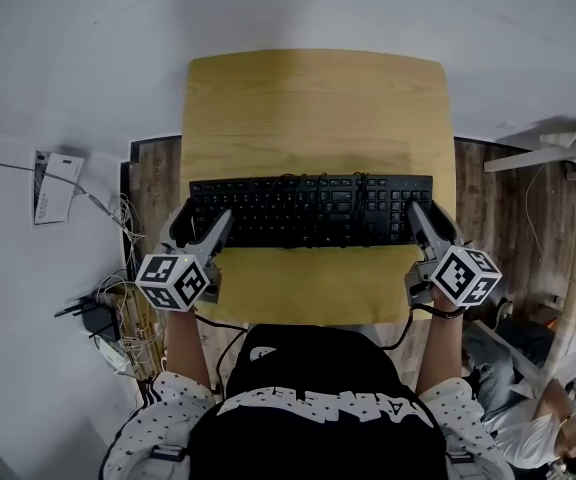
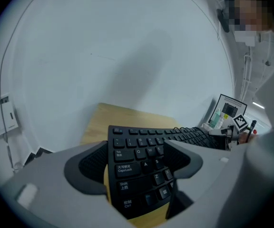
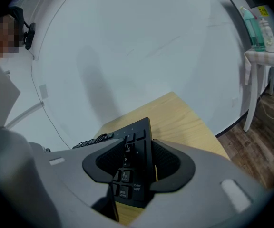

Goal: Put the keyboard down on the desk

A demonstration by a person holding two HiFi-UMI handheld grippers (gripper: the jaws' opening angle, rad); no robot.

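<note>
Black full-size keyboard (image 1: pixel 311 210) level over light wooden table (image 1: pixel 313 98). Left tongs (image 1: pixel 220 224) and right tongs (image 1: pixel 414 214) clamp its 9 and 3 o'clock ends for balance. Table contact unclear.

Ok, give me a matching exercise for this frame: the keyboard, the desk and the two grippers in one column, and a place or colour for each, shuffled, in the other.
Column one:
1. keyboard
2. desk
3. left gripper
4. right gripper

Column two:
A. jaws around the number-pad end
B. pale wood top, set against the white wall
C. jaws around the Caps Lock end
D. black, stretching from one gripper to the other

Pairs: 1-D, 2-B, 3-C, 4-A
</note>
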